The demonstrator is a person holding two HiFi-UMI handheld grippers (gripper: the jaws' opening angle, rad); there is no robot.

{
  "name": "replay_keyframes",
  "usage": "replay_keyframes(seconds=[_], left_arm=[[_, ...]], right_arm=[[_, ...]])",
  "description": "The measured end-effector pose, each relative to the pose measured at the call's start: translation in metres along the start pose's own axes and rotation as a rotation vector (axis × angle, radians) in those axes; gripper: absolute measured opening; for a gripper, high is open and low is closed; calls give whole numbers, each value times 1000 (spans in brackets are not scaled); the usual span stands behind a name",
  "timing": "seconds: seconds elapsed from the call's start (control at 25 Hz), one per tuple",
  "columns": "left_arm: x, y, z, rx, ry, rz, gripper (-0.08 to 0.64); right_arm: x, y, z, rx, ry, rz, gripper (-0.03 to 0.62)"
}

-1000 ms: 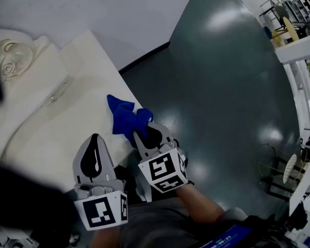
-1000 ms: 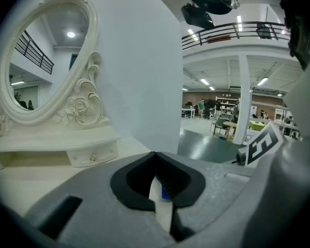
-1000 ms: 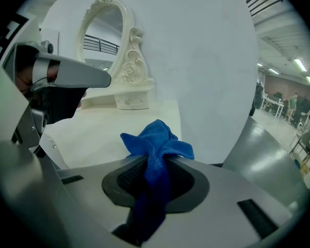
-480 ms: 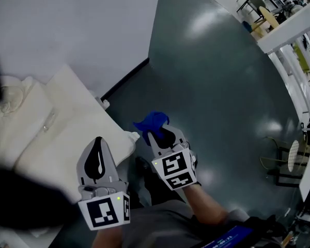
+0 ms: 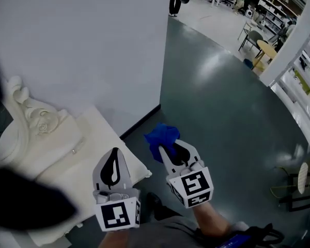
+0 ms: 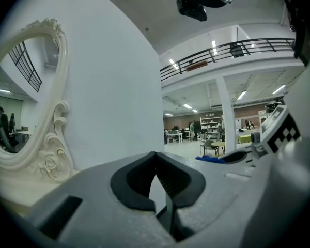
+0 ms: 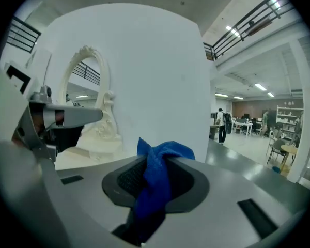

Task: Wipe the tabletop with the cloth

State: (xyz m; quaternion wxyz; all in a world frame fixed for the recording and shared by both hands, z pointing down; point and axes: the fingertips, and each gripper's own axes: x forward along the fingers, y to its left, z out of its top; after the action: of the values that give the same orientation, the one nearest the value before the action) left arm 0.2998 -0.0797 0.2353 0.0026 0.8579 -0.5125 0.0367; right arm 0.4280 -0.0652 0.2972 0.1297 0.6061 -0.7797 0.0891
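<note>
Right gripper (image 5: 169, 150): jaws clenched on the blue cloth (image 5: 161, 136). In the right gripper view the right gripper (image 7: 156, 161) has the blue cloth (image 7: 156, 182) pinched between its dark pads. One bunched end sticks up past the jaw tips; the rest hangs down through the gap. The jaws stand only as far apart as the cloth's thickness.

Left gripper (image 5: 113, 158): jaws closed, nothing in them. In the left gripper view the left gripper (image 6: 155, 155) shows its tips meeting, with just a small sliver of gap lower down between the pads where the white wall (image 6: 113, 87) shows through.

The cloth is off the table. In the head view it is in the air over the dark grey floor (image 5: 222, 102), just right of the near corner of the white tabletop (image 5: 90, 141), not touching it. The left gripper is over the tabletop's near edge, beside the right one, the two apart.

An ornate white mirror (image 5: 33, 119) stands at the back of the table against the wall. The mirror (image 6: 21, 94) is left of the left gripper's jaws, and the mirror (image 7: 88, 97) also shows behind the cloth.
</note>
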Motion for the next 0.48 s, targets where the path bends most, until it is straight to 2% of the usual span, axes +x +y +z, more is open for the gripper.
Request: replay_keyframes(seconds=[0.24,0.4,0.48], left_arm=[[-29,14,35,53,-54,50,15],[-49,26,39,85,-88,99,15],[-60,25,40,103,-91,119,15]], right_arm=[[-24,42,60,-53,-175,61,89],[-25,72,64,-82,-239,113,89],[-28,83,64,-93,-240,137,89]])
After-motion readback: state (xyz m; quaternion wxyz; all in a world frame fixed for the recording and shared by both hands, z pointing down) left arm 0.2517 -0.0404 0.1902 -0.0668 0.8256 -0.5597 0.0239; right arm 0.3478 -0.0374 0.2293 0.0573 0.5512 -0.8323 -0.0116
